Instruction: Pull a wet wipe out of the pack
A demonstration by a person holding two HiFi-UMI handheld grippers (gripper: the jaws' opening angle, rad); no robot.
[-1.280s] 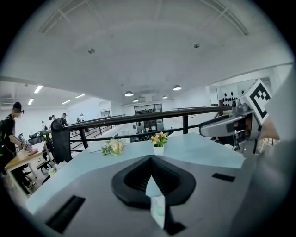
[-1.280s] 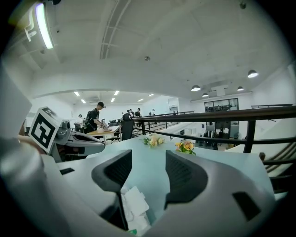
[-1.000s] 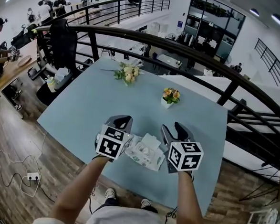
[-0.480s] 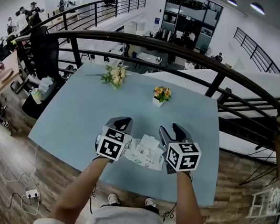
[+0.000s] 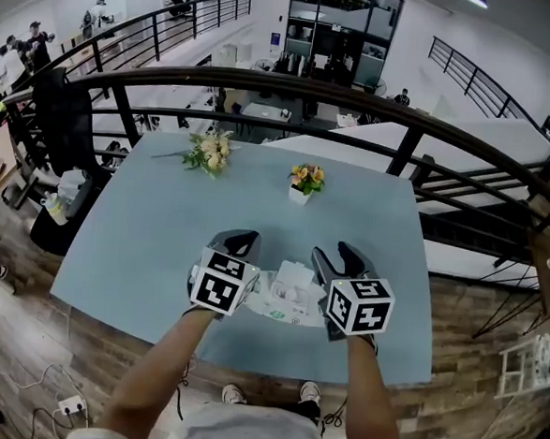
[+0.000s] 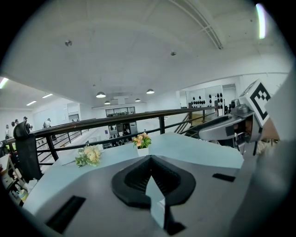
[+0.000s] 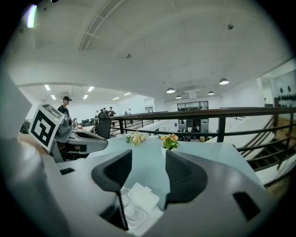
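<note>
Left gripper [image 6: 150, 159]: jaws together, tips meeting, nothing we can name between them. Right gripper [image 7: 148, 156]: jaws apart, empty, poised just above wipe pack [image 7: 138, 200]. Pack lies on table [image 5: 162, 225] near front edge, between both grippers. We judge step as approach, no wipe out yet. Next move: right jaws drop onto white raised fold, pinch, lift, while left steadies pack. Head view shows pack flanked both sides. Only right gripper view shows fold under jaws. Left gripper view misses pack.
</note>
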